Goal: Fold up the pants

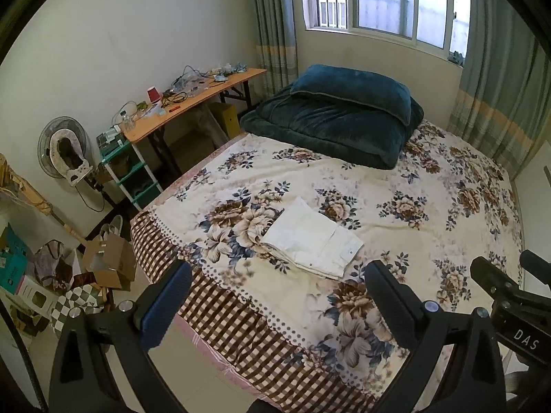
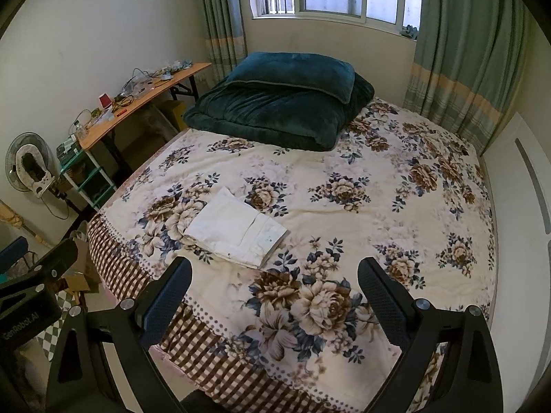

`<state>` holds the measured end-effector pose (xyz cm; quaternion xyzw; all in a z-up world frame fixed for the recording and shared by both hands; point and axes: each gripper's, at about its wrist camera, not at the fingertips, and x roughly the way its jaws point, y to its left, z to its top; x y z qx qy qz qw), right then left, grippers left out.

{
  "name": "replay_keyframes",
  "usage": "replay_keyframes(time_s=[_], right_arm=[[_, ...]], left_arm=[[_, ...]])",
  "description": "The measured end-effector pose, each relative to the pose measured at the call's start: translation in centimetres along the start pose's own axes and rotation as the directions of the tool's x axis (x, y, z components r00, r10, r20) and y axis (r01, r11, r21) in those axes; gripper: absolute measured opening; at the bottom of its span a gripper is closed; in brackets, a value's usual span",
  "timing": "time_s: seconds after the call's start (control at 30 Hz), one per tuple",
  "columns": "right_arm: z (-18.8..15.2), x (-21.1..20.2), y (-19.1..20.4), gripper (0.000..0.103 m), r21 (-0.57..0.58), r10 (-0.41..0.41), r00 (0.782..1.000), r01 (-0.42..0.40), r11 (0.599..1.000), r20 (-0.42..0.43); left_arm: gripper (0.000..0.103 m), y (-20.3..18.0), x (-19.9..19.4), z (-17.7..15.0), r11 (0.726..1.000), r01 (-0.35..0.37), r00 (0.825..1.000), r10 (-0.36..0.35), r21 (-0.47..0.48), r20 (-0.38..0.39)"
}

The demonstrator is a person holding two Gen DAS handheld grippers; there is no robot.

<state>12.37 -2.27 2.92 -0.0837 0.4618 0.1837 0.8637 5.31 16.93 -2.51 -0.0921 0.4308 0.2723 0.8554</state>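
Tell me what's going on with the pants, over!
Left gripper open, empty, held above the bed's near edge. Right gripper the same. White pants lie folded on the floral bedspread. Nothing in the way.

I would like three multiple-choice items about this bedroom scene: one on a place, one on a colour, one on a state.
1. Where do the pants lie?
A. on the bed, near its foot
B. on the desk
C. on the floor

2. What colour is the quilt?
A. red
B. dark teal
C. yellow

3. How are the pants now?
A. spread flat at full length
B. hanging from a gripper
C. folded into a compact stack

Answers:
1 A, they rest on the floral cover near the checked edge.
2 B, the quilt by the window is dark teal.
3 C, layered edges show, and both grippers are open and empty.
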Motion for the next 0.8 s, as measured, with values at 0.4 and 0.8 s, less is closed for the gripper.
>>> replay_keyframes(time_s=[0.4, 0.8], right_arm=[[0.20, 0.03, 0.23, 0.099, 0.000, 0.017, 1.000, -0.017, 1.000, -0.002], [0.31, -0.02, 0.14, 0.099, -0.003, 0.019, 1.000, -0.019, 1.000, 0.000]], left_arm=[[0.103, -0.07, 0.37, 0.34, 1.000, 0.007, 1.000, -0.007, 0.006, -0.005], [0.103, -0.47, 0.02, 0.71, 1.000, 0.002, 1.000, -0.002, 0.008, 0.018]])
